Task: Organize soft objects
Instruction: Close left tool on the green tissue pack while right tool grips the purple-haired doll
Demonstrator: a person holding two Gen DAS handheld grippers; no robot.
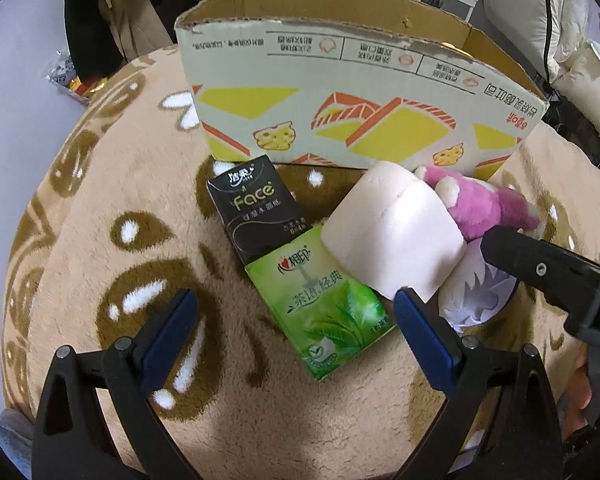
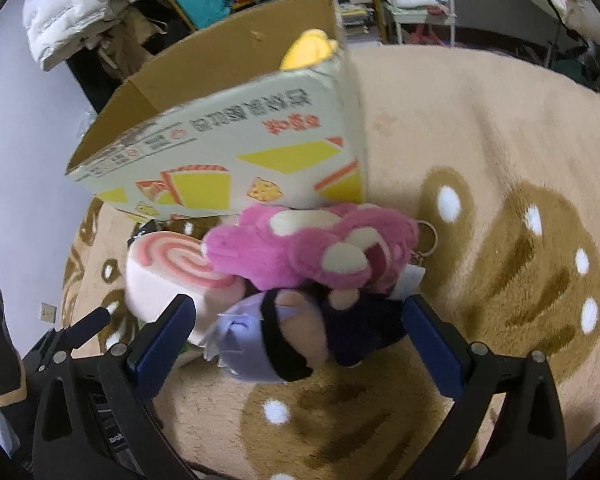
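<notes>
A small doll [image 2: 296, 340] with pale lilac hair, a black headband and a dark outfit lies on the rug [image 2: 500, 128] between the blue pads of my right tongs [image 2: 300, 332], whose jaws stand wide apart, untouched by either one. Its edges are blurred. Touching it on the far side is a pink plush [image 2: 316, 248] with cream patches and a keyring, and beside that a white roll cushion [image 2: 168, 276] with a pink swirl. My left tongs [image 1: 296, 316], also agape, hover over a green tissue pack [image 1: 324, 304], a black pack [image 1: 256, 208] just beyond. Behind everything stands an open box [image 1: 340, 92], something yellow [image 2: 308, 50] showing inside.
</notes>
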